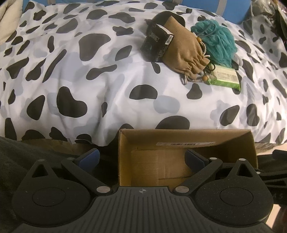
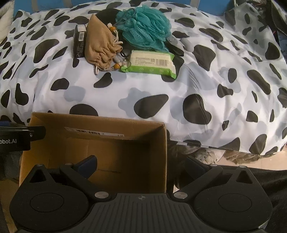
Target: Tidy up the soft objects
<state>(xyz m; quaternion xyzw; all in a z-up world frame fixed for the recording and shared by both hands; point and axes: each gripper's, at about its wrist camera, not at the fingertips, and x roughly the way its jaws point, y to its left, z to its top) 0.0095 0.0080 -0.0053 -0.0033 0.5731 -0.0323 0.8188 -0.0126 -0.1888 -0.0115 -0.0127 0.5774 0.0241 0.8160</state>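
A small pile lies far back on the cow-print duvet (image 1: 107, 86): a tan drawstring pouch (image 1: 183, 52) (image 2: 102, 48), a teal mesh bath pouf (image 1: 217, 41) (image 2: 145, 30), a green wipes pack (image 1: 226, 78) (image 2: 152, 61) and a small black carton (image 1: 157, 44) (image 2: 79, 44). An open cardboard box (image 1: 179, 139) (image 2: 96, 123) sits at the bed's near edge with nothing inside. My left gripper (image 1: 141, 158) is open, straddling the box's left wall. My right gripper (image 2: 141, 165) is open astride its right wall. Both hold nothing.
The duvet (image 2: 215, 80) covers most of both views, with bare fabric between box and pile. Blue backing (image 1: 197, 5) runs behind the bed. Dark cloth (image 1: 26, 157) lies at lower left. The left gripper's body (image 2: 16, 138) shows at the right view's left edge.
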